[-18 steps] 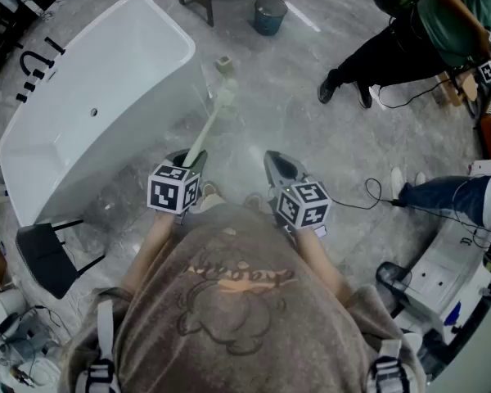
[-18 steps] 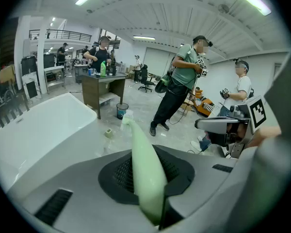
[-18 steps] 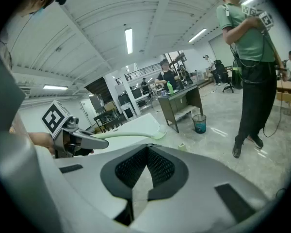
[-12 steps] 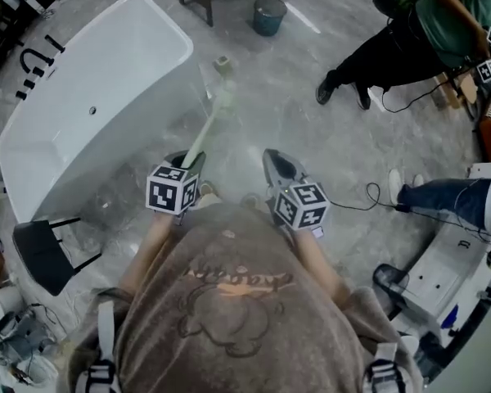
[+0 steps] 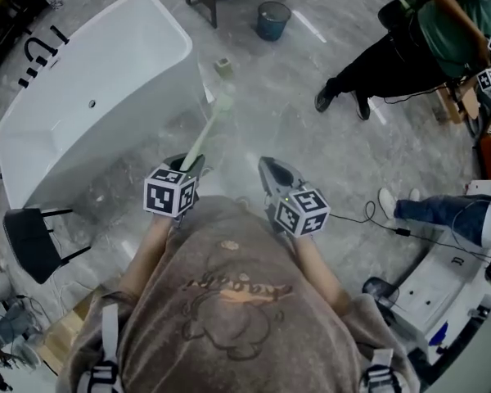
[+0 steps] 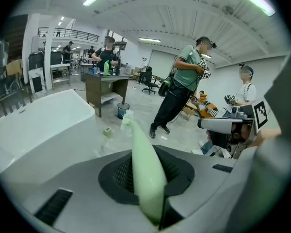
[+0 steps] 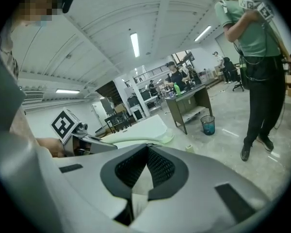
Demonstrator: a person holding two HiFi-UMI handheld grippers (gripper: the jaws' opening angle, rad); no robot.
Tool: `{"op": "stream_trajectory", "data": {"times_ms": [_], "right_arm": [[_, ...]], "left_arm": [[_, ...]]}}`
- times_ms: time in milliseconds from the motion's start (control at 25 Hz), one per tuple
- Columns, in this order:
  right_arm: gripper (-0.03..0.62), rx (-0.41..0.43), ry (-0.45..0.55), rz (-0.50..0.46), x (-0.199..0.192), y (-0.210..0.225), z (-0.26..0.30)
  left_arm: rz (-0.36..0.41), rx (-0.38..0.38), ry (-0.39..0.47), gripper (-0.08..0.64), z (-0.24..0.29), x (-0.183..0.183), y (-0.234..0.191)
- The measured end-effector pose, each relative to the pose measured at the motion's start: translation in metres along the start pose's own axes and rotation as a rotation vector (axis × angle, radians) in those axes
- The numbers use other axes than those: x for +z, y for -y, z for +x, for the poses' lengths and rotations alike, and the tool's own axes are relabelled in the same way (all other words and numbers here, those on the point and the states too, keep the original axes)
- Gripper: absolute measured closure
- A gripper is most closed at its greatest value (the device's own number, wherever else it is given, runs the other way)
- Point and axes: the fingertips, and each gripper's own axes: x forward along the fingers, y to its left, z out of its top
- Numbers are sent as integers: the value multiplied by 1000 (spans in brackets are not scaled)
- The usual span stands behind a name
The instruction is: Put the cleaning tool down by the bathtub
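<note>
Pinching the cleaning tool [image 5: 209, 128] low on its handle, the left gripper [image 5: 188, 164] holds this seemingly light, stiff, smooth brush over the floor beside the bathtub [image 5: 90, 97], while the right gripper [image 5: 272, 170] has its jaws slightly apart and empty.

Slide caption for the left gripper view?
Left tool clamped on a pale green long-handled brush, its head pointing at the floor beside the white bathtub.

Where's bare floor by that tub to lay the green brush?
Free: floor between the bathtub, the small block and the green brush; also right of the brush, toward a bystander's dark shoe. Crowded: the black chair at the tub's near end.
</note>
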Motion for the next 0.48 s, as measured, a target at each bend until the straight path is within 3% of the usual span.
{"op": "stream_trajectory", "data": {"times_ms": [480], "right_arm": [[594,-15,-9,22,20,62,25]], "left_arm": [[10,3,10,491,57,42,-3]]}}
